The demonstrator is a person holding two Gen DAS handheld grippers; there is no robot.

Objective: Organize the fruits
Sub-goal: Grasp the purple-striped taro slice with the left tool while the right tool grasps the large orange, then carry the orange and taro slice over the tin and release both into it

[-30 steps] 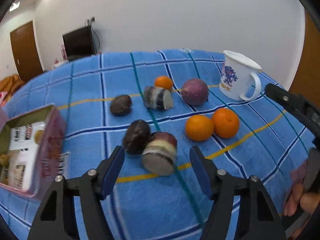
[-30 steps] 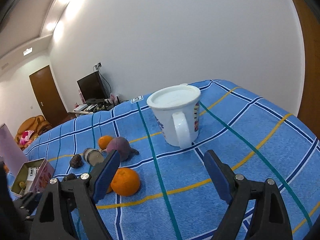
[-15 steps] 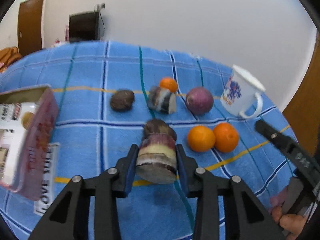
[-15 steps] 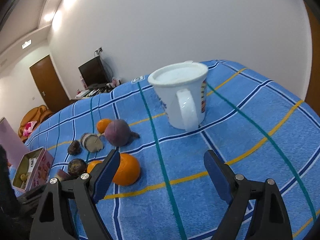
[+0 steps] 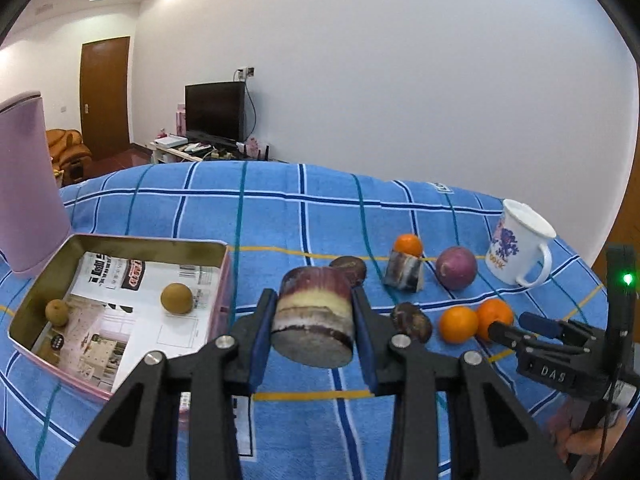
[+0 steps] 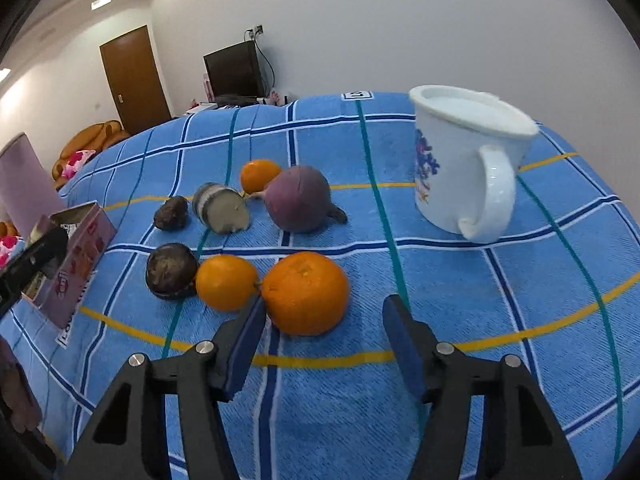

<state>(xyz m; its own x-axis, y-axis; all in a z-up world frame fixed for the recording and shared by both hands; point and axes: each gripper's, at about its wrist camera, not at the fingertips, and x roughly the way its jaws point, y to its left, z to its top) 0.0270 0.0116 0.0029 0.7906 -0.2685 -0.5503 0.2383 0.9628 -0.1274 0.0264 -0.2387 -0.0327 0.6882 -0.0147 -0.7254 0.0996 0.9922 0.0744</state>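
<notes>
1. The left gripper (image 5: 314, 322) is clenched on a cut sugarcane chunk (image 5: 316, 316), lifted beside the pink tin (image 5: 224, 280).
2. The right gripper's (image 6: 324, 344) jaws, just narrowing, remain released around a large orange (image 6: 306, 292) on the tabletop (image 6: 480, 300).

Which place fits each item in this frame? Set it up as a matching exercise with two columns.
Items:
1. cut cane piece
2. brown round fruit
3. large orange
4. white mug

Places:
A. inside the pink tin
B. just ahead of the open right hand-held gripper
C. clamped in the left hand-held gripper
D. standing on the blue cloth, beyond the fruits

Pairs: 1-C, 2-A, 3-B, 4-D
</notes>
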